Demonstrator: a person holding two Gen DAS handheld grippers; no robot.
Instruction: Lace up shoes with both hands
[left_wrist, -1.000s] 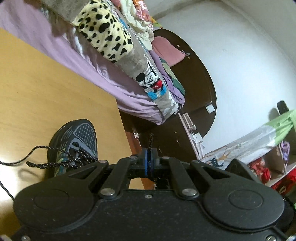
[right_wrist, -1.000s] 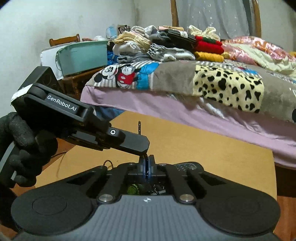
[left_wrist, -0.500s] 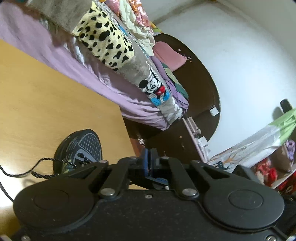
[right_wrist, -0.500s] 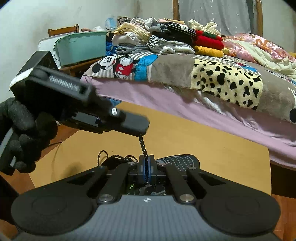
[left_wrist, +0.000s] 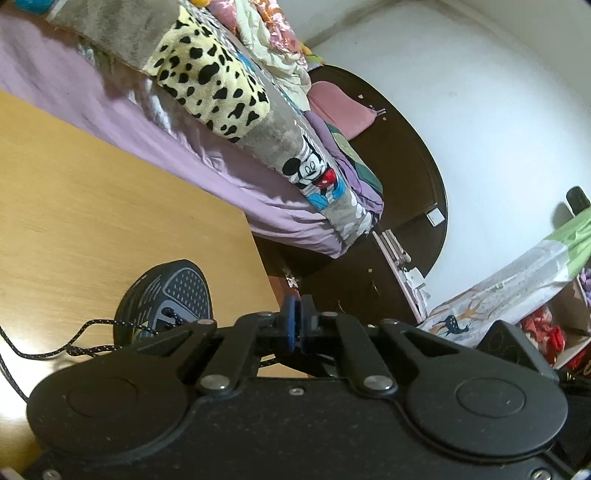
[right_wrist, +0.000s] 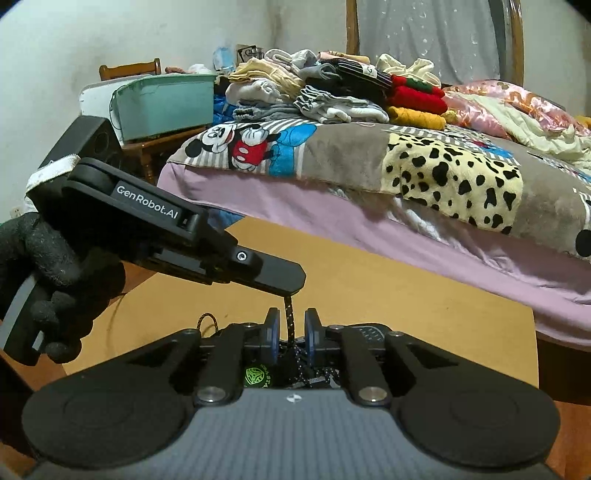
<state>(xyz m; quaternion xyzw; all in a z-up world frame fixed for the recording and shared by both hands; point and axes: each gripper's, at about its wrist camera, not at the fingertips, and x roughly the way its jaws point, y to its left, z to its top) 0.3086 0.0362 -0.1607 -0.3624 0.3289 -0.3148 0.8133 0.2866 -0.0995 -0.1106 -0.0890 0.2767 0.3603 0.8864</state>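
In the right wrist view, the right gripper (right_wrist: 290, 334) is being held with its jaws a little apart; they have just been opening, and the speckled lace (right_wrist: 289, 320) is standing between the pads without being pressed by either. The upper end of that lace is being pinched by the left gripper (right_wrist: 291, 283), whose jaws are closed on it (in its own view the two blue pads are seen pressed together, with the lace end hidden behind them). The left gripper is being carried by a gloved hand (right_wrist: 51, 280) at the left edge.

The shoe (left_wrist: 168, 299), dark with a dotted toe, is lying on the wooden table (left_wrist: 92, 206) just under both grippers; in the right view it is largely being hidden by the gripper body, and only its laced throat and a green round logo are showing. A loose run of lace is trailing off the shoe across the table toward the left edge of the left view.

Beyond the table edge, a bed (right_wrist: 388, 229) with a lilac sheet is being covered by a patchwork blanket (right_wrist: 443, 173) (cartoon mouse and black-spotted patches). Folded clothes (right_wrist: 351, 92) are being stacked on it. Farther left, a green tub (right_wrist: 166, 107) is resting on a wooden chair (right_wrist: 147, 155) against the white wall.
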